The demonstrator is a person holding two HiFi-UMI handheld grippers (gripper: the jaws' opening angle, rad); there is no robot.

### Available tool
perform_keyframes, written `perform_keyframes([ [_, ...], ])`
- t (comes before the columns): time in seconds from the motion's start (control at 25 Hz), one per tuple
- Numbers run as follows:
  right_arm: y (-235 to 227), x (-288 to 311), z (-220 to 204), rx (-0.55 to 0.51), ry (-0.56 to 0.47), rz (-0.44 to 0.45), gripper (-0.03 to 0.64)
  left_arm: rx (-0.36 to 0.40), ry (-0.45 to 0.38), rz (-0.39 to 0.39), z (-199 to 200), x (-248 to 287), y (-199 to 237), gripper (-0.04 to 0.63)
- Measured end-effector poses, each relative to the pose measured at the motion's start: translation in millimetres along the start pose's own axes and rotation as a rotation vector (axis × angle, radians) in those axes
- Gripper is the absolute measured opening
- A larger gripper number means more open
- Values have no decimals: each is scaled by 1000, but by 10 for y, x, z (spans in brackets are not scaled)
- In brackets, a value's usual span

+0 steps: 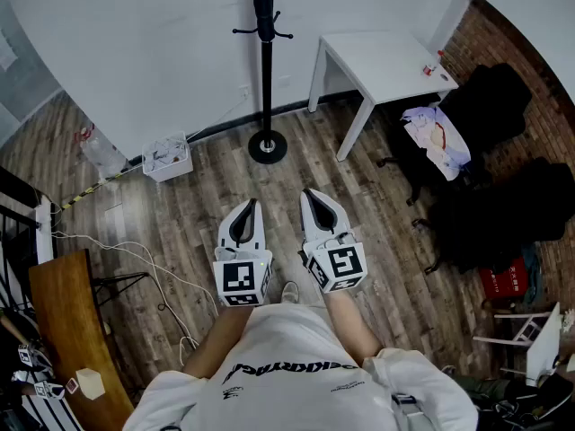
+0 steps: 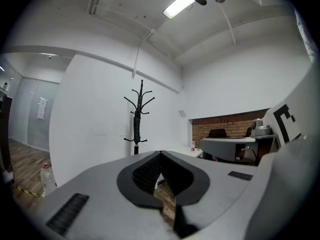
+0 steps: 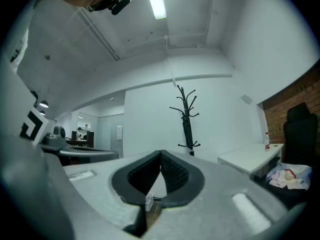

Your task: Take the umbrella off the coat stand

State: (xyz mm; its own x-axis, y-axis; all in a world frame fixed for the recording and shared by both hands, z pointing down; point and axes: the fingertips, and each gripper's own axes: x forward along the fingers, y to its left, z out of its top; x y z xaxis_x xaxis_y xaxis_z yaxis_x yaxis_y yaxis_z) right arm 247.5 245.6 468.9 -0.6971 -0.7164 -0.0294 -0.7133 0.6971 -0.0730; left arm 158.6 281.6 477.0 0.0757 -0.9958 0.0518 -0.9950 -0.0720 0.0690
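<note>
A black coat stand [image 1: 266,88] rises by the white wall, its round base [image 1: 268,147] on the wooden floor. A dark folded umbrella [image 1: 263,5] hangs close against the pole near the hooks. It also shows as the umbrella [image 2: 136,129] in the left gripper view and the umbrella [image 3: 187,132] in the right gripper view. My left gripper [image 1: 251,205] and right gripper [image 1: 309,193] are held side by side, level, some way short of the stand. Both are shut with their tips together and nothing between them: left gripper [image 2: 160,153], right gripper [image 3: 160,152].
A white table [image 1: 386,61] stands right of the coat stand. Black chairs with clothing [image 1: 437,137] line the brick wall on the right. A white basket [image 1: 167,157] and a water bottle [image 1: 99,151] sit left of the stand. Cables [image 1: 135,254] trail beside a wooden desk [image 1: 67,330].
</note>
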Motion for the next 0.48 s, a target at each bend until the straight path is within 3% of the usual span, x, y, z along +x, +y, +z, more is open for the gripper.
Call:
perform_keyframes([
  [0.2,-270,0,-45,12,5,28,-7,-4,5,4,-84,207,-229,-3],
  [0.36,-394,-37,-185,53,18,42,-6,-84,38,-44,-250,275,-439,-3],
  [0.48,-421,-27,-289,42,25,48,-6,-73,54,-35,-372,282,-469,-3],
])
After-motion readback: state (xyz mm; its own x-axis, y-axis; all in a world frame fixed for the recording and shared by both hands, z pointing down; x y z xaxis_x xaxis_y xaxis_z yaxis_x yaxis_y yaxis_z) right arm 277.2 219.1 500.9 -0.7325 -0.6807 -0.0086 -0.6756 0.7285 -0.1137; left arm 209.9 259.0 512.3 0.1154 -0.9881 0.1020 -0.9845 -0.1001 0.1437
